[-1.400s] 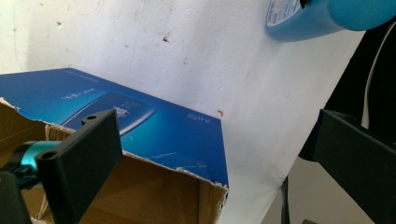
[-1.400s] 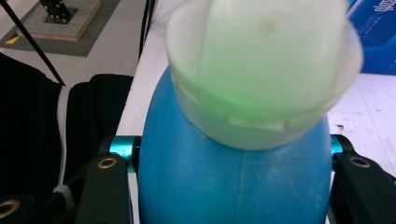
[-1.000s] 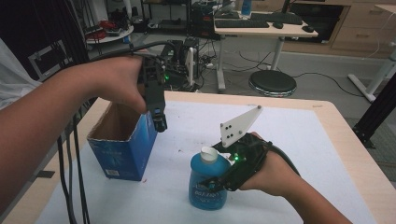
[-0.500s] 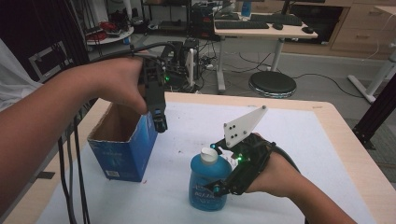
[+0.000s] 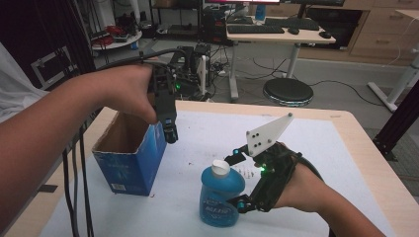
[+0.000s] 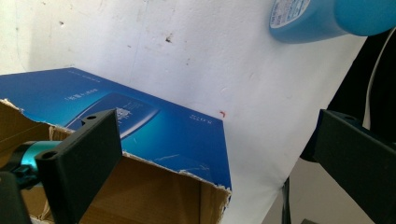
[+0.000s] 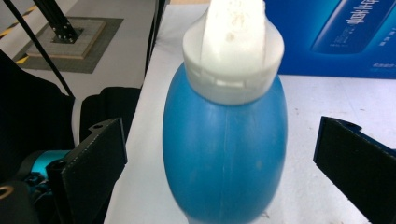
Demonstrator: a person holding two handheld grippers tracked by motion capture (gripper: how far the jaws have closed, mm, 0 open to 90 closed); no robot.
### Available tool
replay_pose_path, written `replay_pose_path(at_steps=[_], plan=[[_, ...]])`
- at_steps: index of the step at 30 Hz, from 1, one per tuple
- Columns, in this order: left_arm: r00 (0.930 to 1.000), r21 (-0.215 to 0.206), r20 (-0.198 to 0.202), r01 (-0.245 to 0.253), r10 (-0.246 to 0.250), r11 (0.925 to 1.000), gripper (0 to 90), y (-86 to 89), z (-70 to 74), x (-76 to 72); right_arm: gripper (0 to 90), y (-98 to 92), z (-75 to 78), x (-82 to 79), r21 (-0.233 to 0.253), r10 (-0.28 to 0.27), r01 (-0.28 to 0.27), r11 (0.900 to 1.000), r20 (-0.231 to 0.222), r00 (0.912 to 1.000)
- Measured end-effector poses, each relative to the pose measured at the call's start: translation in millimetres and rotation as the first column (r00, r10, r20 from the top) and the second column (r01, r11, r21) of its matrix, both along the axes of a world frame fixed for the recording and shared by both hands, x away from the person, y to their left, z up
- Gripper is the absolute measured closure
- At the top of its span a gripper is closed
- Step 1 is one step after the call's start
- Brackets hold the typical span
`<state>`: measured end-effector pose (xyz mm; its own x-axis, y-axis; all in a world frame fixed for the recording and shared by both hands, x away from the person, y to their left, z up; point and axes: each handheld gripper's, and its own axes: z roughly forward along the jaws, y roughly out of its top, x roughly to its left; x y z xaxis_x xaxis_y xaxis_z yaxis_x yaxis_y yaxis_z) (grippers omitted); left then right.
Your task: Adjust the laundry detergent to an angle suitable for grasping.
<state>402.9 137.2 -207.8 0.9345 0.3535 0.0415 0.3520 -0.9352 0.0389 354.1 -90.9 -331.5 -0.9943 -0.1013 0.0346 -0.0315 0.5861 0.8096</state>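
Closing in: right gripper [image 5: 236, 180] now straddling the rounded blue plastic bottle [image 5: 221, 197], wide open, not clenched yet. Left gripper [image 5: 170, 133] hovering released over the torn blue cardboard box [image 5: 133, 155].

A blue bottle [image 5: 222, 195] is standing upright on the white surface [image 5: 306, 143], the right tongs [image 5: 237, 180] flanking it; the left tongs [image 5: 170, 132] are hovering over an open blue box [image 5: 132, 155].
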Motion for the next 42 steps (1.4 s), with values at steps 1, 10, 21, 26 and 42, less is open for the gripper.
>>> replay_pose_path(at_steps=[1,10,21,26,42], plan=[[1.0000,0.001,-0.001,0.000,0.000,1.0000,1.8,-0.2,0.0,0.1,0.7,-1.7,0.8,0.1,-0.001,-0.001,0.001,1.000,0.000,1.0000],[1.0000,0.004,-0.004,0.009,-0.009,1.0000,1.8,-3.9,-1.0,0.6,0.4,-18.2,12.1,0.3,-0.062,-0.002,0.003,0.998,0.024,0.9997],[0.9996,0.006,-0.008,0.026,-0.025,0.9997,1.8,-9.3,-1.1,1.8,0.6,-46.8,43.2,9.7,-0.324,-0.004,0.014,0.946,0.033,0.9995],[0.9993,0.004,-0.010,0.036,-0.036,0.9994,1.8,-14.7,-2.3,4.1,0.6,-54.0,59.5,14.2,-0.497,-0.002,0.017,0.867,0.031,0.9995],[0.9982,-0.008,-0.005,0.060,-0.060,0.9982,1.8,-35.7,-11.7,30.5,0.6,-73.7,101.2,3.9,-0.726,-0.007,0.025,0.687,0.028,0.9996]])
